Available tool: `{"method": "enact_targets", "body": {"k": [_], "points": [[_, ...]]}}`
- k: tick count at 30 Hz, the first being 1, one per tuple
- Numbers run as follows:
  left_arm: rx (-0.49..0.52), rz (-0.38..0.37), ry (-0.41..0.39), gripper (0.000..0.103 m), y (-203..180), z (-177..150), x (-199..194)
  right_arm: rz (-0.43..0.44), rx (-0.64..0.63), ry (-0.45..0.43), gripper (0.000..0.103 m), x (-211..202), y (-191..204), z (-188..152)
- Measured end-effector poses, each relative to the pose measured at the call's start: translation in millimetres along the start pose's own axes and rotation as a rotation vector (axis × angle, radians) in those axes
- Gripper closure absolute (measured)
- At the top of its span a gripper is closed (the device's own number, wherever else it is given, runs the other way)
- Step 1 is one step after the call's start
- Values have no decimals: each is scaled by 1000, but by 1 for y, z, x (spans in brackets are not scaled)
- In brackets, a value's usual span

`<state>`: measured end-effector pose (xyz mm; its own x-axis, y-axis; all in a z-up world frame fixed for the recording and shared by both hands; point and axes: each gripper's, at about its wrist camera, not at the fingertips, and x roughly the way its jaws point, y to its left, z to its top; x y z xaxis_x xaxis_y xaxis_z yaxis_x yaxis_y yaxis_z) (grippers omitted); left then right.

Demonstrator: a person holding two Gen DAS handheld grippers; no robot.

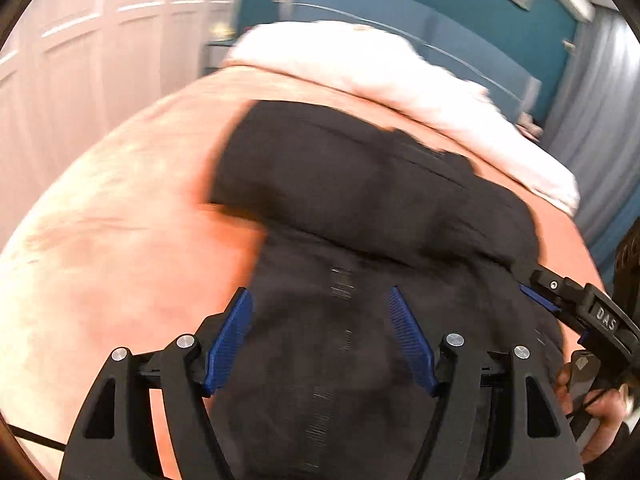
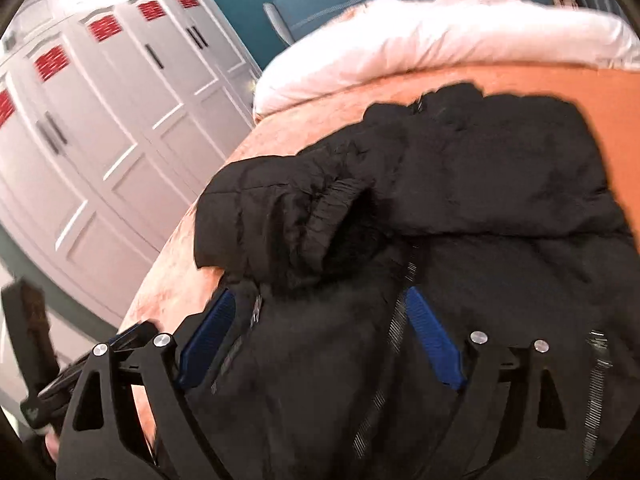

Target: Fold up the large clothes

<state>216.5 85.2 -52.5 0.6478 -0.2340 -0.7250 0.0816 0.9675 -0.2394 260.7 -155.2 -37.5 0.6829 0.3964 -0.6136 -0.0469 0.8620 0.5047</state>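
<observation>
Your left gripper and right gripper: both spread wide, empty, above black jacket on orange bedspread.

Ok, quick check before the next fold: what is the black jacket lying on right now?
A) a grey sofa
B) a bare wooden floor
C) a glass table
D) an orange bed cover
D: in both wrist views the black jacket lies spread on the orange bed cover, with white bedding bunched behind it.
</observation>
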Motion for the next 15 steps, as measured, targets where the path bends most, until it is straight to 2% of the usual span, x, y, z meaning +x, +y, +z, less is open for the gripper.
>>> {"method": "enact_targets", "body": {"k": [2, 4, 5, 6, 7, 8, 11, 13, 15], "points": [[-24, 66, -14, 35, 22, 11, 2, 2, 34, 10, 18, 25, 1, 11], [-36, 114, -23, 35, 37, 20, 5, 8, 54, 10, 27, 46, 2, 22], [-47, 128, -26, 35, 42, 24, 8, 17, 56, 19, 53, 53, 3, 23], [-62, 138, -26, 35, 45, 28, 11, 20, 52, 50, 89, 65, 5, 27], [-74, 140, -26, 35, 49, 31, 11, 25, 47, 63, 96, 67, 5, 30], [-86, 136, -27, 37, 49, 35, 15, 30, 37, 39, 99, 62, 6, 35], [-99, 100, -62, 37, 45, 56, 14, 6, -29, -129, 99, 10, 7, 62], [-86, 62, -84, 37, 30, 73, 19, -56, -65, -259, 100, -36, -4, 83], [-76, 28, -95, 37, 12, 89, 28, -134, -78, -325, 100, -65, -27, 100]]}}
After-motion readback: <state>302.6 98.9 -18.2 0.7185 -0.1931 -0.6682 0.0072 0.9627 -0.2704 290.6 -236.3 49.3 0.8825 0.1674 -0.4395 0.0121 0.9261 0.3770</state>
